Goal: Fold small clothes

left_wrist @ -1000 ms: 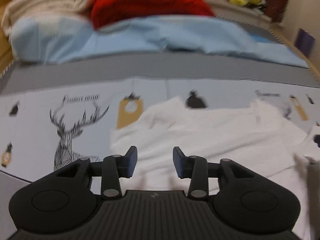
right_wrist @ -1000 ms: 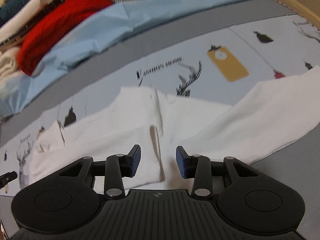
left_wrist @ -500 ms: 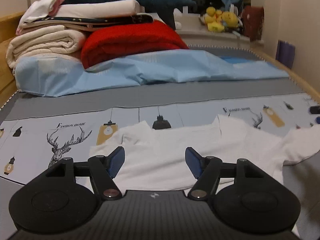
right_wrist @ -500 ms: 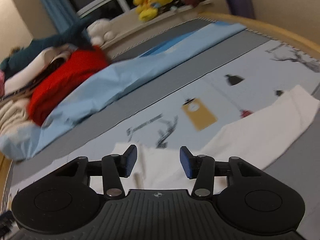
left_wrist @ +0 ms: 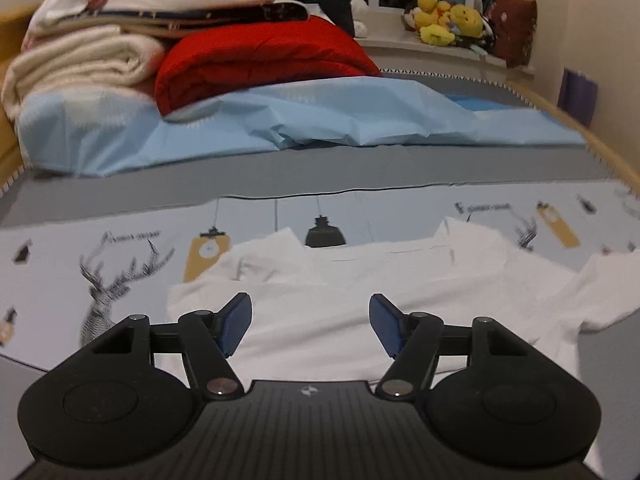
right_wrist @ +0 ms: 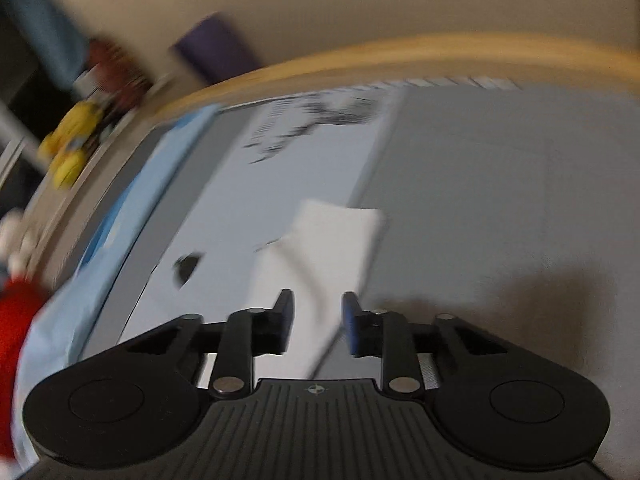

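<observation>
I have the left tongs (left_wrist: 311, 326) spread wide with nothing between the blue pads (left_wrist: 236, 322), hovering low over the white shirt (left_wrist: 360, 292). The shirt lies flat on the printed sheet (left_wrist: 120, 248) of the bed, its collar side toward the far end and one sleeve (left_wrist: 600, 292) reaching off to the right. Past the sheet I see a grey band of bedding, then a rumpled light-blue cover (left_wrist: 320, 124); a red blanket (left_wrist: 256, 64) and a stack of folded cream linens (left_wrist: 80, 64) sit on it, with yellow plush toys (left_wrist: 448, 20) on the ledge behind.

My right wrist view is badly smeared. The right tongs (right_wrist: 318, 320) are parted by a moderate gap, and a white strip of cloth (right_wrist: 332, 236), probably the shirt's sleeve, runs forward between the fingers without being pinched. It lies across the edge where the printed sheet meets the grey mattress cover (right_wrist: 480, 200). The wooden bed rail (right_wrist: 400, 52) curves beyond.
</observation>
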`<state>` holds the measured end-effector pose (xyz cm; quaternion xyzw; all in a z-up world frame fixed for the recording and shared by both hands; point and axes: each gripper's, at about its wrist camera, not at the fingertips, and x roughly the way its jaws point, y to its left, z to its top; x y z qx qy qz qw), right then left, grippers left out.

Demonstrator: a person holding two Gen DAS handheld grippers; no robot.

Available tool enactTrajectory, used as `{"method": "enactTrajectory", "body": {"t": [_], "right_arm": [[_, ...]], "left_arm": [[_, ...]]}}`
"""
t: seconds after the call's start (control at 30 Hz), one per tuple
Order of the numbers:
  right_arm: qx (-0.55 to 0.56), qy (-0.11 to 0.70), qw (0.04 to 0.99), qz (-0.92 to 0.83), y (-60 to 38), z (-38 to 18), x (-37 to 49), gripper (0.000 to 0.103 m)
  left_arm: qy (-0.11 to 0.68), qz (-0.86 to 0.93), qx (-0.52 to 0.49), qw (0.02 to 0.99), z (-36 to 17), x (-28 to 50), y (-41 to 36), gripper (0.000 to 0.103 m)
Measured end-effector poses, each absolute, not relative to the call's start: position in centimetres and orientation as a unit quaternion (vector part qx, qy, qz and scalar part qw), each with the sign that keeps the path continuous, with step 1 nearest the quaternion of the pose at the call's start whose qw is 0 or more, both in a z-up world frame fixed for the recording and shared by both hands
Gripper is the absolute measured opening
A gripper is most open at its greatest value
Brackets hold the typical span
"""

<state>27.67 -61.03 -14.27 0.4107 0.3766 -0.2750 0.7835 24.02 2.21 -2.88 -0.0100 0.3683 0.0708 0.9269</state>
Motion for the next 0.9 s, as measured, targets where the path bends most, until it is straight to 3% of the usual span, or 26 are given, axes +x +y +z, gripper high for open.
{"method": "enactTrajectory", "body": {"t": [0.17,0.27,0.47,0.5,0.53,0.57,0.9], "right_arm": [[0.464,0.362,0.756,-0.286,-62.7,-19.4,27.7,0.028],[0.479,0.361,0.747,-0.287,-63.1,-21.8,28.5,0.037],[0.460,0.342,0.770,-0.280,-62.8,-23.7,30.4,0.036],[0.453,0.342,0.774,-0.279,-62.7,-23.7,30.7,0.030],[0.449,0.343,0.777,-0.278,-62.6,-23.8,31.0,0.011],[0.450,0.344,0.776,-0.276,-62.5,-23.9,31.2,0.002],[0.265,0.300,0.887,-0.230,-53.1,-14.7,35.2,0.003]], "left_arm": [[0.380,0.061,-0.008,0.923,-3.4,24.3,1.9,0.071],[0.385,0.056,0.000,0.921,-3.8,24.3,1.7,0.071],[0.387,0.060,-0.001,0.920,-4.1,24.2,2.2,0.071],[0.387,0.061,-0.001,0.920,-4.1,24.3,2.3,0.071],[0.388,0.063,0.000,0.920,-4.1,24.3,2.5,0.071],[0.388,0.065,0.000,0.919,-4.1,24.3,2.7,0.071],[0.396,0.106,-0.020,0.912,-3.4,24.0,6.0,0.071]]}}
